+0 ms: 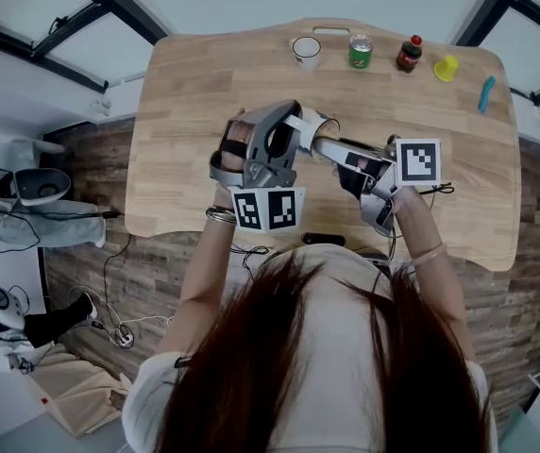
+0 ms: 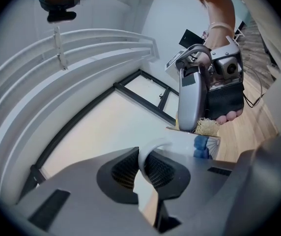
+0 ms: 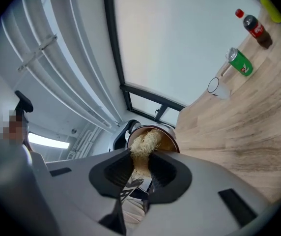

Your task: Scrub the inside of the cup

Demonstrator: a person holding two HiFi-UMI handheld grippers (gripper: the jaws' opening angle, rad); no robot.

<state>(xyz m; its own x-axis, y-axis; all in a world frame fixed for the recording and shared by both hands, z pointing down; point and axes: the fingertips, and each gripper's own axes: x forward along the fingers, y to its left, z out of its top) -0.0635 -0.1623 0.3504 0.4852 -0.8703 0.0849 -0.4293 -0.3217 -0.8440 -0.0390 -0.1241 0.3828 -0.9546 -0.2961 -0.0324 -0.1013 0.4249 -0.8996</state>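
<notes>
Above the wooden table (image 1: 204, 92) I hold a white cup (image 1: 321, 123) with a blue pattern. My left gripper (image 1: 291, 132) is shut on its curved white handle (image 2: 149, 154). The left gripper view shows the cup's wall (image 2: 202, 145) just past the jaws. My right gripper (image 1: 334, 151) is shut on a straw-coloured fibrous scrubber (image 3: 143, 142). The scrubber's tuft reaches into the cup's mouth (image 3: 169, 137). From the left gripper view the right gripper (image 2: 207, 90) stands over the rim with the scrubber (image 2: 208, 127) showing at the cup's opening.
Along the table's far edge stand another white cup (image 1: 307, 51), a green can (image 1: 361, 51), a cola bottle (image 1: 409, 54), a small yellow object (image 1: 447, 68) and a blue object (image 1: 486, 93). Cables lie near the front edge.
</notes>
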